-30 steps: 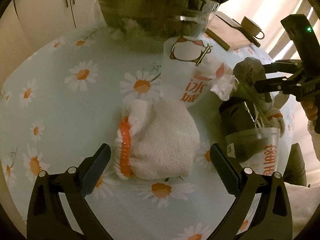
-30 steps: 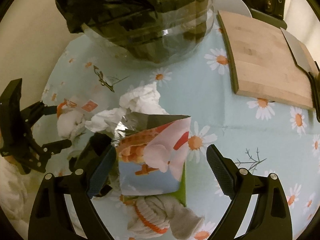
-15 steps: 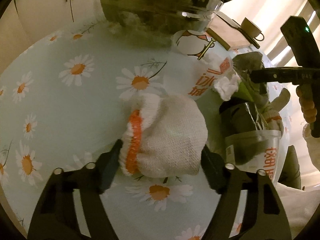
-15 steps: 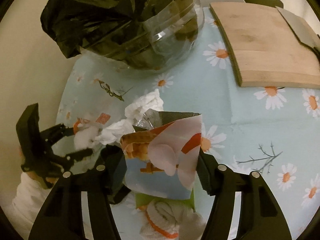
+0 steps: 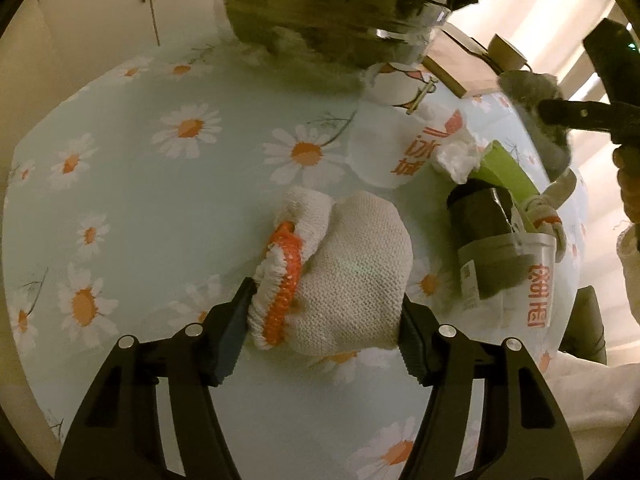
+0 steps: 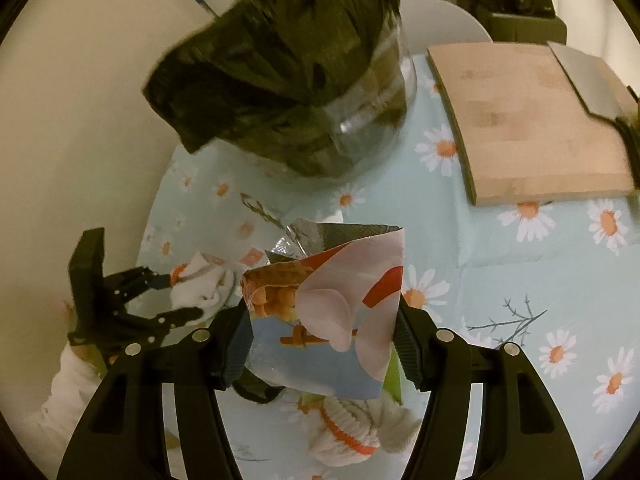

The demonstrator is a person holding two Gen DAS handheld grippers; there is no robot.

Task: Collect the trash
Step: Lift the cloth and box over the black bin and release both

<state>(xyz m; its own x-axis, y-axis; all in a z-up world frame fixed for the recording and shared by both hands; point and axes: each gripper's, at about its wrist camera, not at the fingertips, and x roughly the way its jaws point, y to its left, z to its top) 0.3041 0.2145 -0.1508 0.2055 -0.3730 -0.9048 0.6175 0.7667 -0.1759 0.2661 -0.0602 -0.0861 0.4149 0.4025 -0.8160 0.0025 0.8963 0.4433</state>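
A round table [image 5: 168, 208] under a pale blue daisy-print cloth fills both views. At the top centre of the right wrist view stands a clear glass bowl lined with a black trash bag [image 6: 280, 80], and to its right, in the upper right, a wooden cutting board [image 6: 532, 120] lies flat on the cloth.

In the lower middle of that view, the right gripper [image 6: 322, 344] has its two fingers pressed against both sides of a printed snack wrapper [image 6: 332, 308] with a silver inner lining, holding it upright. A second white sock with an orange band [image 6: 352, 428] lies just below the wrapper, at the bottom edge.

In the left wrist view, the left gripper [image 5: 322, 332] is clamped on a balled white knit sock with an orange cuff [image 5: 340, 276], centre of the frame, each pad touching one side. To the right lie a white printed paper cup [image 5: 396, 140] on its side, a crumpled tissue [image 5: 458, 156] just beside it, and a clear plastic cup holding dark stuff [image 5: 500, 256] at centre right. A small mug [image 5: 506, 48] sits in the upper right.
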